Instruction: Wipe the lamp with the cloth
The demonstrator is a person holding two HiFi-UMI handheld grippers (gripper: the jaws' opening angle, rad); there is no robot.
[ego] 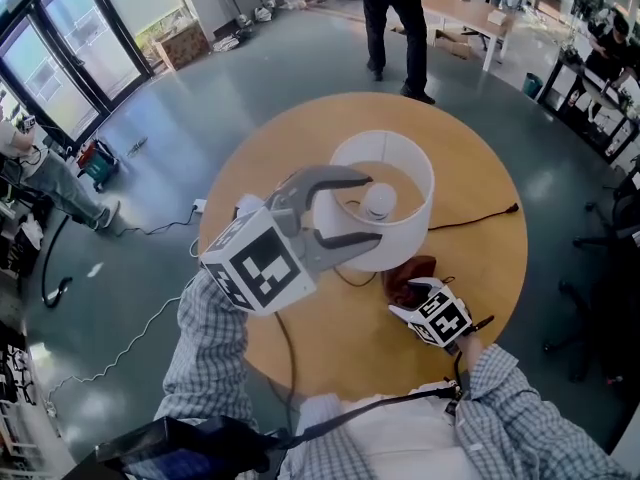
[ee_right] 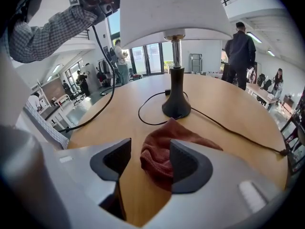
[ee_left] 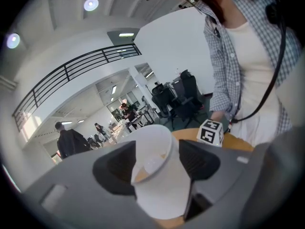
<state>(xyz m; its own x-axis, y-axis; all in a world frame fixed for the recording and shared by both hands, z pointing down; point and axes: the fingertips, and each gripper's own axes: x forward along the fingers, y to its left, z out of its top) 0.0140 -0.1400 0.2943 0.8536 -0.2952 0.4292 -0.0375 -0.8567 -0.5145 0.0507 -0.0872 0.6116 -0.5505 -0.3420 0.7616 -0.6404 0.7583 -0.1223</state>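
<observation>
1. A round wooden worktop (ego: 480, 168) seen from above, standing on a grey floor in a large open office.
2. The lamp (ee_right: 176, 97) stands upright near the middle of the worktop. Its white shade (ego: 412, 230) is open at the top, and the bulb (ego: 378, 200) shows inside.
3. From above, the shade hides the dark stem and round base. Only the right gripper view shows them.
4. The left tool (ego: 375, 208) is held up at the left side of the shade with its jaws spread wide. In its own view the shade fills the gap between them; whether either jaw touches it cannot be told.
5. From the head view this tool and its marker cube cover the left side of the shade.
6. The cloth (ee_right: 159, 149), reddish-brown and bunched, lies on the worktop just in front of the lamp base.
7. The right tool (ee_right: 148, 162) rests low over the worktop, its jaws parted. The cloth lies against the right jaw, with bare wood showing beside the left one (so it is not pinched).
8. A black cord (ego: 470, 220) runs from under the shade to the right edge of the worktop, and loops beside the base.
9. Beyond the worktop a person in dark clothes (ego: 395, 18) stands with their back turned. Glass doors (ego: 70, 48) are at the upper left.
</observation>
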